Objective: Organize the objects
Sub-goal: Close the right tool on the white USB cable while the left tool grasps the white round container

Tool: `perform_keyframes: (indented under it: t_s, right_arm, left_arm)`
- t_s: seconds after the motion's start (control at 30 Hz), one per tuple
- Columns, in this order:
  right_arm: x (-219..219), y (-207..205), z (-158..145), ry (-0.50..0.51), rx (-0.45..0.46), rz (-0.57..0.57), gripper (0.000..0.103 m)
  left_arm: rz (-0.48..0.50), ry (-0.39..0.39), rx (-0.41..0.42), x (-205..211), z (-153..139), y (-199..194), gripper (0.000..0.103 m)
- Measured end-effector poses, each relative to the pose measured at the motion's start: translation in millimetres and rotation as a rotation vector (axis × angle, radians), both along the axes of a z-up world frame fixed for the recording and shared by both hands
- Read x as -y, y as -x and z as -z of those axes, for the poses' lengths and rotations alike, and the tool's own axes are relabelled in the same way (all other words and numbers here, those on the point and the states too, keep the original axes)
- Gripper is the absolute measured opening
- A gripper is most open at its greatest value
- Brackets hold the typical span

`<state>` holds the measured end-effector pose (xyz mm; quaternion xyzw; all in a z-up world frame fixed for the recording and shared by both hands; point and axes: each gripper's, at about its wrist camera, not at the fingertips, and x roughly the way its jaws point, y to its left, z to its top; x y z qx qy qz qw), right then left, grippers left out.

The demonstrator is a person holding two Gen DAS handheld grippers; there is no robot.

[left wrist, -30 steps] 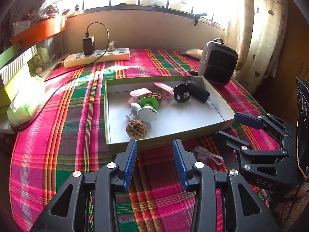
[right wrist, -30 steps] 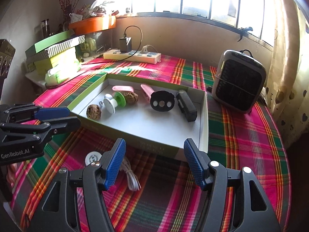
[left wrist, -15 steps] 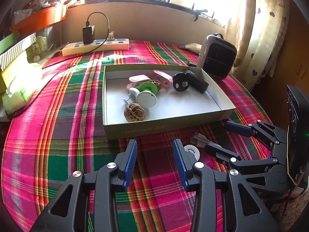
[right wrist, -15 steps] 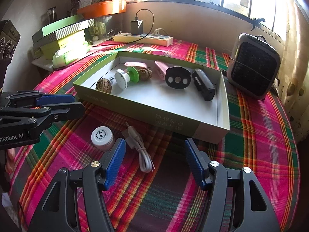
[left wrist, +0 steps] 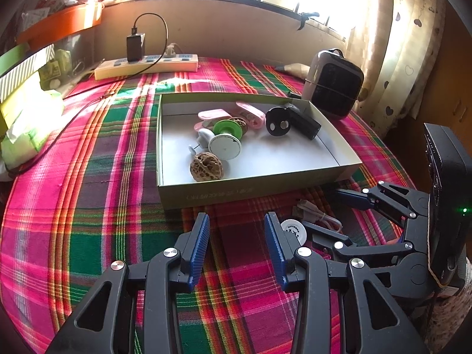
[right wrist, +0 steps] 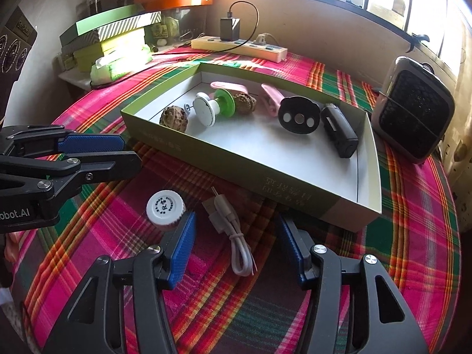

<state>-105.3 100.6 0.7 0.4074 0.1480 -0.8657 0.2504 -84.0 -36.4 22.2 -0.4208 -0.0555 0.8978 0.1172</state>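
A shallow green box (left wrist: pixel 206 197) (right wrist: pixel 224 159) on the plaid cloth holds walnuts (left wrist: pixel 206 166), a white and green spool (left wrist: pixel 224 146), pink clips (left wrist: pixel 250 112), a black disc (right wrist: pixel 298 118) and a black block (right wrist: pixel 338 134). In front of the box lie a white bottle cap (right wrist: pixel 165 208) (left wrist: pixel 293 230) and a coiled white USB cable (right wrist: pixel 230 224). My right gripper (right wrist: pixel 236 247) is open, low over the cable, with the cable between its fingers. My left gripper (left wrist: pixel 237 239) is open and empty, in front of the box and left of the cap.
A small dark heater (right wrist: pixel 413 115) stands right of the box. A power strip (left wrist: pixel 146 66) with a charger lies at the back by the wall. Stacked green boxes (right wrist: pixel 112 32) and a tissue pack (left wrist: pixel 26 124) sit at the left. The table edge runs close on the right.
Both grippers have drawn back from the box and dropped lower. The cap and cable have come into full view, and my right gripper now straddles the cable.
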Motion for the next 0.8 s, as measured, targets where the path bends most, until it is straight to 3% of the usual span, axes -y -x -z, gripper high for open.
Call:
perform_keyframes:
  t_s: [0.37, 0.8]
  right_arm:
    - [6, -2, 0, 0.014, 0.004, -0.038, 0.022]
    - [-4, -3, -1, 0.025, 0.009, 0.002, 0.022]
  left_arm:
    - [0.020, -0.021, 0.007, -4, 0, 0, 0.037]
    - [0.060, -0.028, 0.019, -14, 3, 0, 0.039]
